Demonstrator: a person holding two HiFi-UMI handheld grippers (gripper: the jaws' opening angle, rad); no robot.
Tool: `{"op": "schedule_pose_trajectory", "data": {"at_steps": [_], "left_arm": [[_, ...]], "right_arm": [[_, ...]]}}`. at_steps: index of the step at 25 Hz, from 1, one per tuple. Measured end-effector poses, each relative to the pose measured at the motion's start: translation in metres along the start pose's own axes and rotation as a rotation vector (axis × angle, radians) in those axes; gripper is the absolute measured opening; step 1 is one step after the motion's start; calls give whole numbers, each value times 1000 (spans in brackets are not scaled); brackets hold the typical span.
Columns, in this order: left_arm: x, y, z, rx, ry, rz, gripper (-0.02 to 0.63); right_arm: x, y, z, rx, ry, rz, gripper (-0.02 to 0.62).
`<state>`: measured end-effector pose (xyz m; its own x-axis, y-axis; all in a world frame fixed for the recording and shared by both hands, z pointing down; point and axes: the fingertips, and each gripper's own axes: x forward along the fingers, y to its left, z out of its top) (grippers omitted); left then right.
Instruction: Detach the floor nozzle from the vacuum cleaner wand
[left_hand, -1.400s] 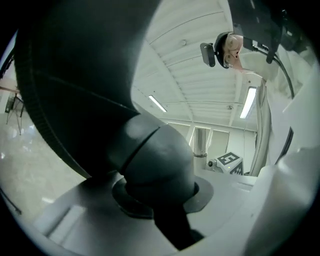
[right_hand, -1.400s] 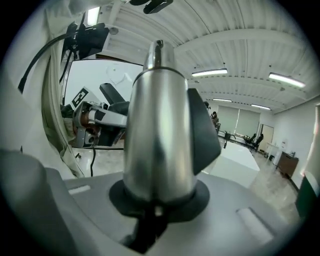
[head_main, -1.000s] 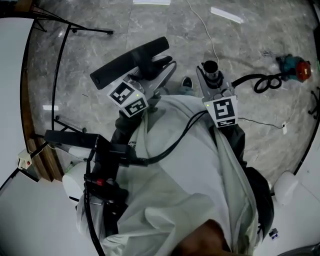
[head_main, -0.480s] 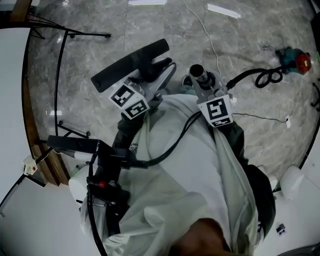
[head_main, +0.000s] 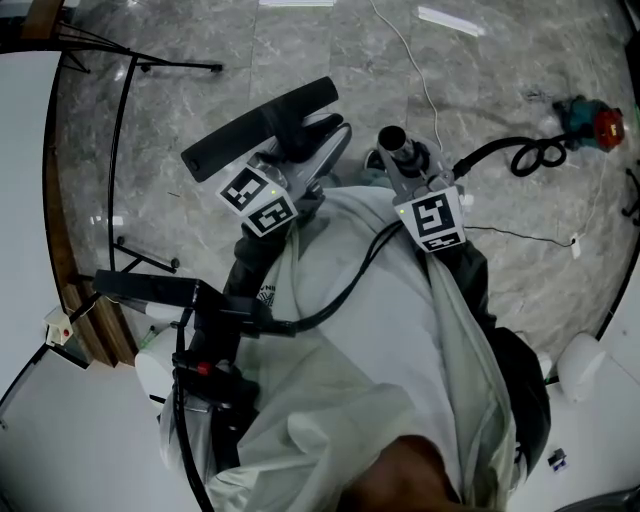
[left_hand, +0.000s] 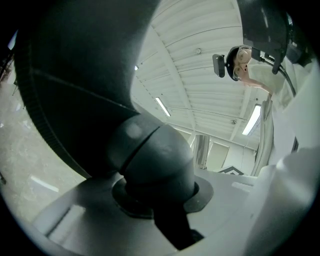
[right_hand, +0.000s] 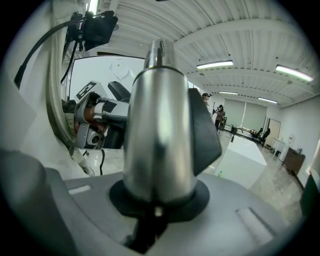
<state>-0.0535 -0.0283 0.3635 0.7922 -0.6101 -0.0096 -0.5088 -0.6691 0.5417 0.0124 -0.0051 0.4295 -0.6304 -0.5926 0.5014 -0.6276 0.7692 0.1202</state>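
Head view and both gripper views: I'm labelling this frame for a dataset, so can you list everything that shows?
floor nozzle: one, black, upper left, apart from the wand
wand: one, silver tube, upper centre
looped cable: one, black, on the floor at upper right
teal and red object: one, on the floor at far right; too small to tell what it is
thin cord: one, white, across the floor at top
stand: one, black, top left
floor: grey marble
sleeves: two, pale, lower centre
left gripper: one, grey, shut on the floor nozzle's neck
right gripper: one, grey, shut on the wand
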Motion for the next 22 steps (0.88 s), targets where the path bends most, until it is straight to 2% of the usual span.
{"op": "schedule_pose_trajectory", "data": {"at_steps": [10, 22], "left_arm": [[3, 0, 1, -17, -3, -8, 78], [6, 4, -3, -46, -1, -9, 78]], "right_arm": [[0, -4, 1, 4, 11, -12, 44], [5, -2, -3, 1, 24, 13, 44]]}}
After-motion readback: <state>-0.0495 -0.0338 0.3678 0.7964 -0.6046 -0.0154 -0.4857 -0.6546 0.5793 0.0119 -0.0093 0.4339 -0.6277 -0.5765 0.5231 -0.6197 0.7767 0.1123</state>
